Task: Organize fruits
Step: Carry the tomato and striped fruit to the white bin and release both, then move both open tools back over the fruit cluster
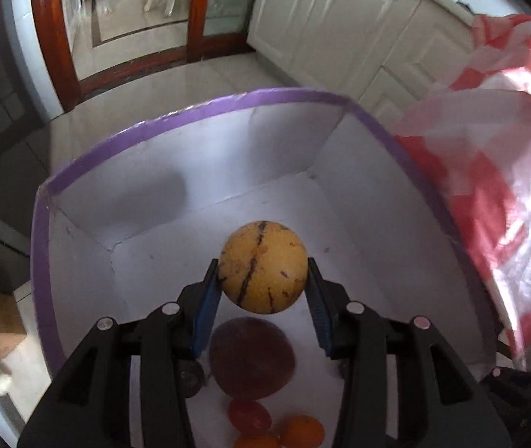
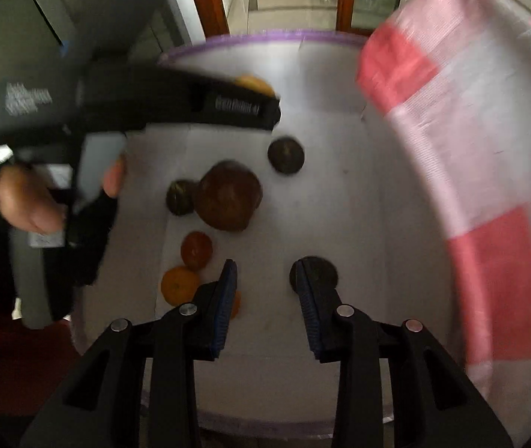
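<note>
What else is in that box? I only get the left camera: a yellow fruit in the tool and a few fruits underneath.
Observer: A dark green fruit lies alone beyond the brown fruit; your view misses it.
Operator: Is the other tool holding anything?
Observer: No. The right tool is open and empty, above the box floor.
Operator: Any more green ones?
Observer: Yes, a second green fruit sits right against the brown fruit's left side.
</note>
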The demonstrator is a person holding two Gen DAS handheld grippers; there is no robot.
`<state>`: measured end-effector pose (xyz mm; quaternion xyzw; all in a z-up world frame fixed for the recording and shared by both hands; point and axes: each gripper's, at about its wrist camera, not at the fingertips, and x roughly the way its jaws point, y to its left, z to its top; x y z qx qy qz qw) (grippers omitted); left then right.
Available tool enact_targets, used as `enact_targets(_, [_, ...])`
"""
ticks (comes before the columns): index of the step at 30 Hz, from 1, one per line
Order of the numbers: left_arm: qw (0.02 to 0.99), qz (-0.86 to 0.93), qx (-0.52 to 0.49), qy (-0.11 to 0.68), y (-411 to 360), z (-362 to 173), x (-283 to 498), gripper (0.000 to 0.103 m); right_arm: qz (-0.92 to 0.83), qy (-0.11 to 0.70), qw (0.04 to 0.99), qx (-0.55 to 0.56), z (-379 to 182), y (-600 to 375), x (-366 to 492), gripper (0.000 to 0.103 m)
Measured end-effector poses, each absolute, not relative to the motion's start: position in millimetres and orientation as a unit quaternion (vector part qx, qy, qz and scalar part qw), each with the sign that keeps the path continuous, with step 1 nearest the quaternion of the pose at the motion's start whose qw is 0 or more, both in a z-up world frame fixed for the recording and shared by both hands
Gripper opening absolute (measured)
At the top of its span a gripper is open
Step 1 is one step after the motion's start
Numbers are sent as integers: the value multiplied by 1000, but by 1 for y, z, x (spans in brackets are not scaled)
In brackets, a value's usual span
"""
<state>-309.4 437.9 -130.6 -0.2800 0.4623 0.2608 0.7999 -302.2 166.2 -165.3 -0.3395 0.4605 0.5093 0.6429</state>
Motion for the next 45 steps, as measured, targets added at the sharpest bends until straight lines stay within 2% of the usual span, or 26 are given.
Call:
enact_targets(4, [771,258,-289,505,443,-147,-299,45,489,478,630,-366,-181,170,-303,38])
enact_targets(6, [767,262,-287,511,442,-149,-298,45,476,486,632,-371,-184,172,-303,54])
enact_targets(7, [767,265,-286,510,441,-148,-298,51,474,487,636,-364,-181,169,-301,63])
enact_targets(8, [768,269,-285,506,442,-147,-298,67,475,486,640,-358,-178,171,-300,66])
enact_targets(9, [771,273,-287,499,441,-144,-299,76,478,480,645,-354,-171,168,-301,66])
enact_targets(10, [775,280,-289,486,443,-139,-301,84,480,474,648,-354,-166,166,-303,67])
enact_targets(14, [807,292,-298,419,442,-104,-313,85,525,425,654,-341,-123,148,-321,74])
enact_targets(16, [837,320,-274,349,435,-70,-324,87,551,405,658,-315,-97,133,-325,76])
enact_targets(19, [883,350,-198,244,407,-7,-331,102,586,348,690,-243,-34,97,-324,86])
enact_targets(21, [909,342,-139,192,379,32,-324,102,585,309,722,-199,0,70,-314,87])
enact_targets(23, [932,304,-91,173,348,61,-308,102,570,269,762,-149,29,34,-300,87])
enact_targets(27, [962,205,-49,171,288,93,-265,102,487,189,851,-48,63,-62,-271,87])
enact_targets(30, [972,98,-65,201,233,106,-211,102,404,170,899,-1,71,-128,-245,87])
enact_targets(34, [967,-2,-89,240,165,103,-129,102,279,182,941,55,71,-206,-206,87])
enact_targets(40, [950,-38,-106,291,74,74,16,102,149,253,946,137,43,-301,-114,87])
enact_targets(45, [951,-5,-145,271,26,57,94,102,62,287,939,181,14,-356,-51,87])
